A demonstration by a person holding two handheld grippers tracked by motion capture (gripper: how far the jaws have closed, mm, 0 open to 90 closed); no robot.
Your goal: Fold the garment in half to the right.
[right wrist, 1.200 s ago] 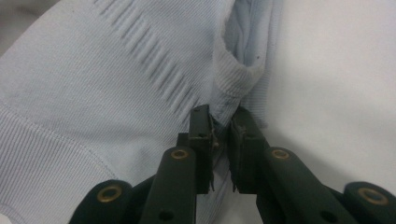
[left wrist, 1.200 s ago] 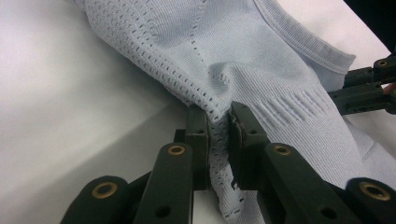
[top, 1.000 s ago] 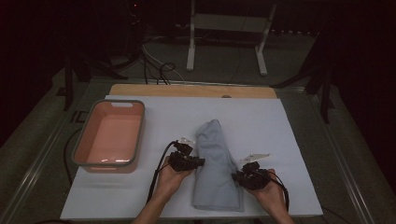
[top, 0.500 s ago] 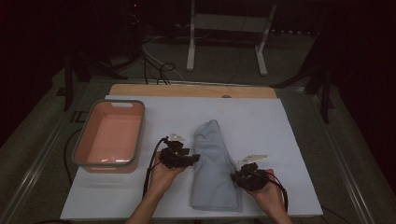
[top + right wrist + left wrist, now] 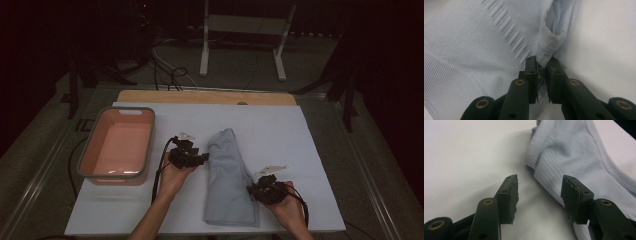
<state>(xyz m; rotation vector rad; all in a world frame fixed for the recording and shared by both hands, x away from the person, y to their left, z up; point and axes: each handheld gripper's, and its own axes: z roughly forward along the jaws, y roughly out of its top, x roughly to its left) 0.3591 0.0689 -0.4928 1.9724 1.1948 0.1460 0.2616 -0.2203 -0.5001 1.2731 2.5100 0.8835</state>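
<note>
A light blue ribbed garment point(image 5: 227, 180) lies folded lengthwise on the white table sheet point(image 5: 280, 130). My left gripper point(image 5: 204, 158) rests just off its left edge, jaws apart. In the left gripper view the gripper point(image 5: 539, 185) holds nothing, and the garment's cuffed edge point(image 5: 574, 152) lies just ahead, beside the right-hand jaw. Those jaws came open off the cloth and have just been closing a little. My right gripper point(image 5: 251, 191) is at the garment's lower right edge. In the right gripper view it point(image 5: 542, 63) is shut on a bunched hem of the garment point(image 5: 486, 37).
A pink tub with a grey rim point(image 5: 86, 150) stands on the left of the sheet, near my left hand. A wooden board edge point(image 5: 200, 96) runs along the table's far side. A white metal stand point(image 5: 240, 30) is on the floor beyond.
My left gripper has opened, let go of the garment's left edge and drawn away to the left and slightly farther back. The right gripper and the garment have stayed put.
</note>
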